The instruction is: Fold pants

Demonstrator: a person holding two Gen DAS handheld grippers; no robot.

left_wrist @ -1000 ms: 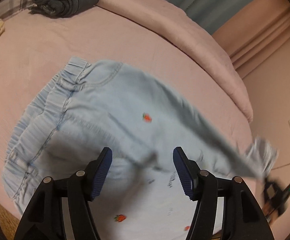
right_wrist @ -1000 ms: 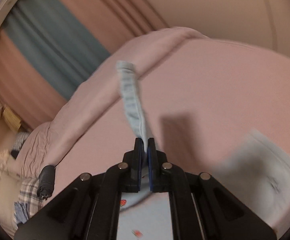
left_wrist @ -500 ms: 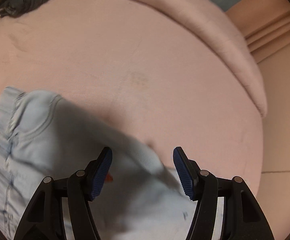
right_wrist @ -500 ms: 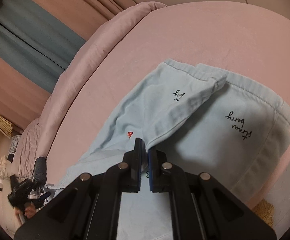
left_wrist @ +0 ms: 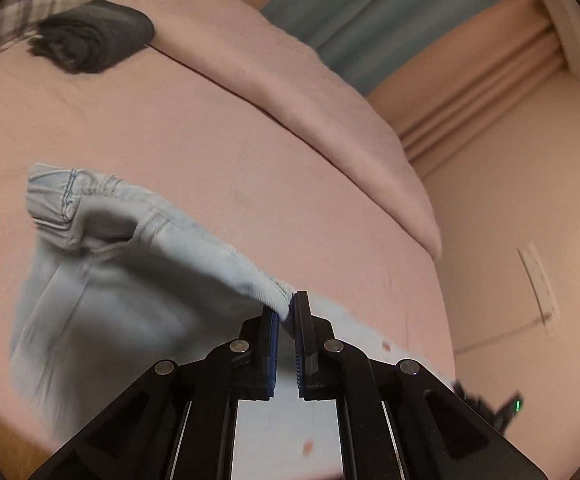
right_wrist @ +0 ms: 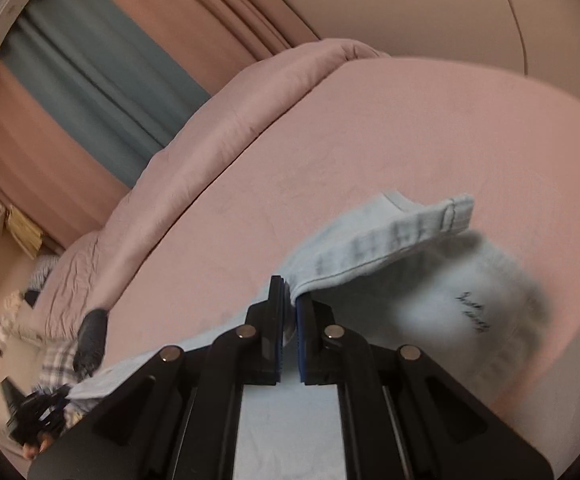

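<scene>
Light-blue denim pants (left_wrist: 130, 280): on pink bed (left_wrist: 210, 140), 9 o'clock of left gripper (left_wrist: 286, 308), whose jaws have just closed onto the waistband edge. Right gripper (right_wrist: 290, 300): clamped on hem. Both ends gripped; fold may proceed.

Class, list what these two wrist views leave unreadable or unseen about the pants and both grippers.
- Pants, left wrist view: the hanging part is motion-blurred, so its folds are unclear; the lower part is cut off by the left gripper.
- Black writing, right wrist view: too blurred to read.
- Fabric clamped in the right gripper: which edge it is stays hidden between the pads.
</scene>
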